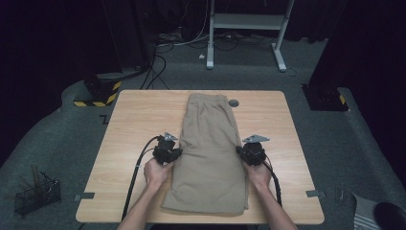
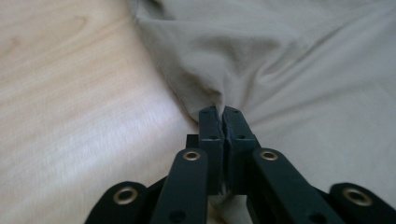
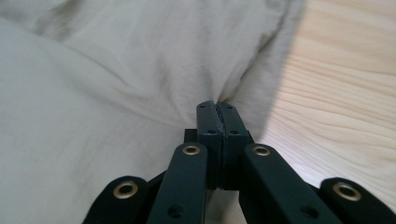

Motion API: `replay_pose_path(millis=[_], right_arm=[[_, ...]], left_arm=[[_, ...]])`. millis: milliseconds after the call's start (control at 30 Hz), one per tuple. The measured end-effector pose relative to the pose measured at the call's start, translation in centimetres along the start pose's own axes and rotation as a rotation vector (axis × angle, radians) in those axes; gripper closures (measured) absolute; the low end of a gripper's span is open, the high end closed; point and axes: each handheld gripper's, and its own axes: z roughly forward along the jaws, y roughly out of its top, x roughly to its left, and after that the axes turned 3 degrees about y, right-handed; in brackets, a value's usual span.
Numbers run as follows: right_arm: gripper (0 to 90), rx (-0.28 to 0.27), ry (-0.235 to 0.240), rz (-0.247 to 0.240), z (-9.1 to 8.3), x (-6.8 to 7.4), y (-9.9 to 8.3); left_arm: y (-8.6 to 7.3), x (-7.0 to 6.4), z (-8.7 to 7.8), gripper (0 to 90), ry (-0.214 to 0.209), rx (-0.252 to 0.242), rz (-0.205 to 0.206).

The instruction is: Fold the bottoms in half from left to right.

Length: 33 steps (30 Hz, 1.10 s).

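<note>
Khaki shorts (image 1: 209, 148) lie flat on the bench (image 1: 129, 124). Left gripper (image 2: 223, 112) and right gripper (image 3: 217, 105) fingers each clench 1 side edge of the fabric.

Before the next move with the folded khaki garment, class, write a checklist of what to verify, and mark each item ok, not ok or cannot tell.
1. Left gripper shut on the khaki garment: ok, fabric bunches at the closed jaws.
2. Right gripper shut on the garment: ok, cloth is pinched between the jaws.
3. Grips sit on opposite side edges, about level: ok in the high view.
4. Garment lies wholly on the table: ok, its near edge stops short of the table's edge.
5. Both layers caught in each grip: cannot tell.
6. Far end away from the small grey disc: not ok, it lies just beside the far corner.
</note>
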Motion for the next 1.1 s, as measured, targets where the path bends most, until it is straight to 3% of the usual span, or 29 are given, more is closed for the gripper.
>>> replay_pose_path(millis=[33, 133, 200, 300, 400, 500, 600, 667, 800, 833, 967, 1033, 1100], right_arm=[[89.8, -0.003, 0.013, 0.002, -0.5, -0.2, -0.3], [88.5, 0.019, 0.063, -0.003, -1.6, 0.1, -1.3], [80.1, 0.023, 0.054, -0.020, -1.6, 0.5, -1.7], [63.4, -0.006, 0.049, 0.014, -1.4, 0.4, -1.4], [59.3, -0.032, 0.037, 0.012, -1.1, 0.5, -0.4], [61.4, -0.030, 0.027, 0.026, -0.2, 0.4, 0.7], [75.7, 0.008, 0.036, 0.036, 1.0, 0.1, 1.2], [86.4, 0.027, 0.027, 0.017, 1.5, 0.0, 1.1], [89.8, 0.027, 0.037, 0.000, 0.7, 0.1, 0.4], [89.8, 0.033, 0.038, -0.019, 0.5, 0.3, 0.1], [87.1, 0.047, 0.065, -0.065, -0.7, 1.3, -1.0], [77.5, 0.046, 0.055, -0.080, -1.4, 1.7, -1.4], [71.3, 0.032, 0.059, -0.064, -1.7, 1.4, -1.2]], left_arm=[[-0.6, -0.2, -0.4, 88.3, -0.027, -0.002, -0.006], [-1.6, -0.8, -1.3, 86.6, -0.017, -0.001, 0.012], [-1.5, -0.6, -1.8, 74.7, 0.017, -0.011, 0.014], [-0.7, -0.1, -1.9, 51.3, 0.054, -0.043, -0.018], [0.4, 0.2, -1.4, 45.5, 0.045, -0.066, -0.038], [1.3, 0.5, -0.2, 46.1, 0.018, -0.074, -0.084], [1.7, 0.7, 0.9, 61.9, -0.005, -0.047, -0.104], [1.5, 0.7, 1.4, 74.2, -0.001, -0.014, -0.084], [0.7, -0.1, 0.6, 87.4, -0.002, 0.026, -0.009], [0.5, -0.4, 0.2, 87.9, 0.000, 0.039, 0.015], [-0.5, -0.9, -1.0, 84.4, -0.010, 0.043, 0.026], [-0.2, -0.5, -1.6, 71.5, -0.005, 0.019, 0.004], [0.4, 0.0, -1.8, 59.5, -0.012, -0.007, -0.028]])
